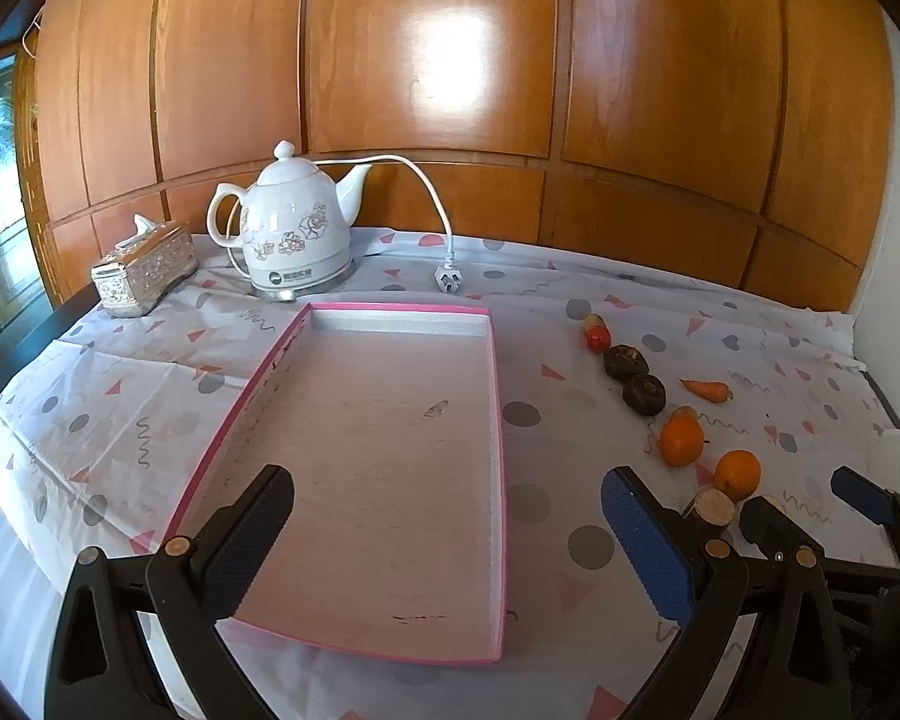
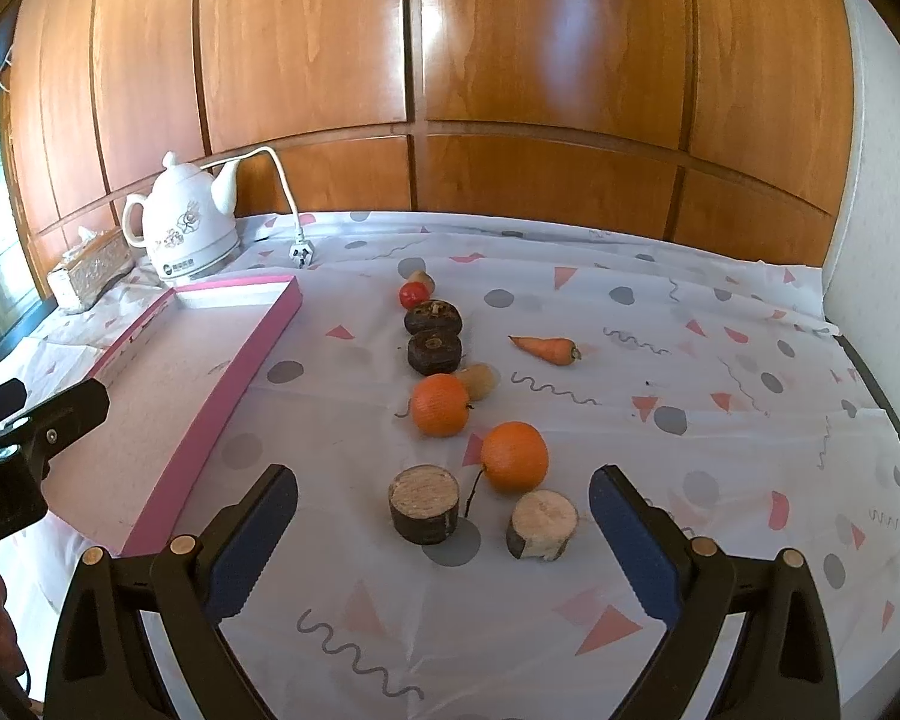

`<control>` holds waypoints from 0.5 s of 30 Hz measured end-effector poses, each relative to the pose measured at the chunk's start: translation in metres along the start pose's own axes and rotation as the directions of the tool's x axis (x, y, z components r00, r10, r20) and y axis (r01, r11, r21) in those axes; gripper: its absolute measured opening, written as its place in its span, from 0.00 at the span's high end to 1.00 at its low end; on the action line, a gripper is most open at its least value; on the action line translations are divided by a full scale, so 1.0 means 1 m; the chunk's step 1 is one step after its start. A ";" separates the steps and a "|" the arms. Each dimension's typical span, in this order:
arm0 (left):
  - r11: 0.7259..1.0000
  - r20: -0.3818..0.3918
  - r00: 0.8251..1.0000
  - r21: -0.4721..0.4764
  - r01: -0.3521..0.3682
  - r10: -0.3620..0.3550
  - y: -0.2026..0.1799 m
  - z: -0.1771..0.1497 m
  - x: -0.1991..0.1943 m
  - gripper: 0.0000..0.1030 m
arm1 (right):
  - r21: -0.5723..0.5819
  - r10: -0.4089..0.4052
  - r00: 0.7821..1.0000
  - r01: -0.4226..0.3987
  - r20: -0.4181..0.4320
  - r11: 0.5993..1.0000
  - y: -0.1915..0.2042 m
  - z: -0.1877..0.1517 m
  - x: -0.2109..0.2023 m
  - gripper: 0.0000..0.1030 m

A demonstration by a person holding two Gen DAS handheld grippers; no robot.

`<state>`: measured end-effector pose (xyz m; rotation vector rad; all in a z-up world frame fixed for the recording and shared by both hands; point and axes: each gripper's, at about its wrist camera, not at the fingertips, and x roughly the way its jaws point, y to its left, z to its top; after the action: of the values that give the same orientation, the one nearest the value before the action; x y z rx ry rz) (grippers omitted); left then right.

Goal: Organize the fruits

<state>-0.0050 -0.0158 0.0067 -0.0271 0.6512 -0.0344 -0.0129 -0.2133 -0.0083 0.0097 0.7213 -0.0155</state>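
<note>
The fruits are lying in a loose row on the cloth, right of the pink tray (image 1: pixel 498 420), which is holding nothing. The right gripper (image 2: pixel 444 534) is hovering released just before the nearer orange (image 2: pixel 515 456), probably to take it first. The left gripper (image 1: pixel 450 540), also released, is waiting above the tray.

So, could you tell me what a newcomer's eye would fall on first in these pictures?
Probably the two oranges, bright on the pale patterned tablecloth just ahead of the open right gripper. Next comes the shallow pink tray lying bare in front of the open left gripper, with the white floral kettle behind it.
</note>
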 end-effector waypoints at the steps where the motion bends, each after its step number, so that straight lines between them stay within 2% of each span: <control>1: 1.000 -0.001 1.000 0.004 0.002 -0.002 -0.001 0.000 0.000 0.00 | 0.002 0.000 1.000 0.000 -0.001 1.000 -0.001 0.000 0.000 0.03; 7: 1.000 -0.010 1.000 0.023 0.016 -0.016 -0.006 -0.001 0.003 0.00 | 0.011 0.005 1.000 -0.004 -0.013 1.000 -0.012 -0.003 0.001 0.09; 11: 0.998 -0.020 0.999 0.040 0.037 -0.037 -0.011 -0.003 0.005 0.00 | 0.031 0.019 0.999 -0.018 -0.030 0.999 -0.025 -0.005 0.004 0.20; 13: 0.996 -0.043 0.996 0.052 0.079 -0.076 -0.015 -0.005 0.008 0.00 | 0.047 0.043 0.998 -0.041 -0.045 0.998 -0.034 -0.006 0.007 0.29; 15: 0.990 -0.073 0.990 0.057 0.128 -0.124 -0.018 -0.008 0.012 0.00 | 0.056 0.060 0.996 -0.056 -0.069 0.997 -0.043 -0.008 0.011 0.49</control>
<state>-0.0006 -0.0347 -0.0061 -0.0080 0.7170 -0.1778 -0.0108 -0.2565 -0.0222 0.0835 0.7912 0.0209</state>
